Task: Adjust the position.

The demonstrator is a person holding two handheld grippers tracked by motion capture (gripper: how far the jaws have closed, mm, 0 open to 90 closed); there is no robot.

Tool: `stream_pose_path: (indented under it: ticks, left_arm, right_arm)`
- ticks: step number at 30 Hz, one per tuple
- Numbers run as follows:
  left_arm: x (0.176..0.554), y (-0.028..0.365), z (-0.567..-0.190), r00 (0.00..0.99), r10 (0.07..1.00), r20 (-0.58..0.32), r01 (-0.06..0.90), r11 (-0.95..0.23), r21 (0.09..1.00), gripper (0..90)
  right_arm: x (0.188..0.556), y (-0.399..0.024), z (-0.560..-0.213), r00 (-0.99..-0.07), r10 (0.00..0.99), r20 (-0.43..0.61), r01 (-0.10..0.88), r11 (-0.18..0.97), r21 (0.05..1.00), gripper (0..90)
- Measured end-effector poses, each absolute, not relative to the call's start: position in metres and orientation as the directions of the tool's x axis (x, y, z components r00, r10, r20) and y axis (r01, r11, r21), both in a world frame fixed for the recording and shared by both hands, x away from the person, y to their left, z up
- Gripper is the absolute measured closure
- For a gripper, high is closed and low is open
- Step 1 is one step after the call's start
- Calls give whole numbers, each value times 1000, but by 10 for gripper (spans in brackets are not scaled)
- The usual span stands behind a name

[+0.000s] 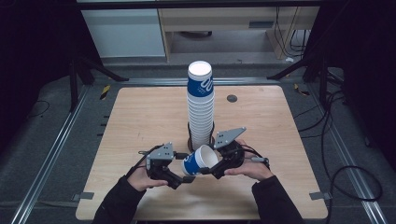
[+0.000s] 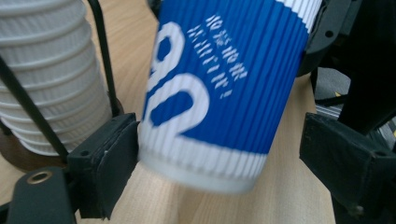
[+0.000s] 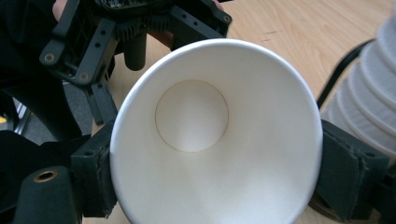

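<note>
Right gripper (image 1: 215, 169): its jaws were clamped on the rim end of a blue-and-white paper cup (image 1: 200, 161), one pad pressed on each side of the mouth; in the right gripper view the white inside and round bottom of the cup (image 3: 205, 140) faced the camera.
Left gripper (image 1: 186, 178): its jaws stood spread wide around the base end of the same cup; in the left gripper view one pad (image 2: 112, 163) lay just beside or barely against the cup's (image 2: 219, 88) bottom edge, while the other stood clearly apart from it. It was not gripping.
Cup position: tipped on its side in the air between the two grippers, above the near middle of the table, mouth turned toward the right gripper, just in front of the stack.
Stack of cups (image 1: 201, 105): upright in a dark wire holder (image 1: 190, 135) on a round base, near the table's centre.
Surface: a light wooden table (image 1: 140, 116) with a small dark round disc (image 1: 232, 98) toward the far edge.
Room: dark frame legs, grey floor, trailing cables, pale cabinets beyond.
</note>
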State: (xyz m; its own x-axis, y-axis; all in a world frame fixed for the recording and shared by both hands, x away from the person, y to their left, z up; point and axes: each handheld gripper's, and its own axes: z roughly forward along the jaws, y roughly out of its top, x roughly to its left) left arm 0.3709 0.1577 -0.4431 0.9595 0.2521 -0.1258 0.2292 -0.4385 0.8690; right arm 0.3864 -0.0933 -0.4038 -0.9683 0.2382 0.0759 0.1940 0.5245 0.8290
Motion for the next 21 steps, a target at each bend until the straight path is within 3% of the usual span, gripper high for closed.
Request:
stream_pose_path:
  ticks: [6,11,21]
  left_arm:
    - [371,156,-445,962,246,-117,224,-468,855,154]
    - [371,157,-444,963,250,-105,216,-474,853,246]
    - [371,156,-445,966,236,-102,206,-476,855,257]
  right_arm:
    - [386,-81,-401,-976,206,71,173,535,827,153]
    - [385,-79,-399,-979,191,71,165,537,827,152]
    - [385,-81,-400,-979,187,78,168,538,826,127]
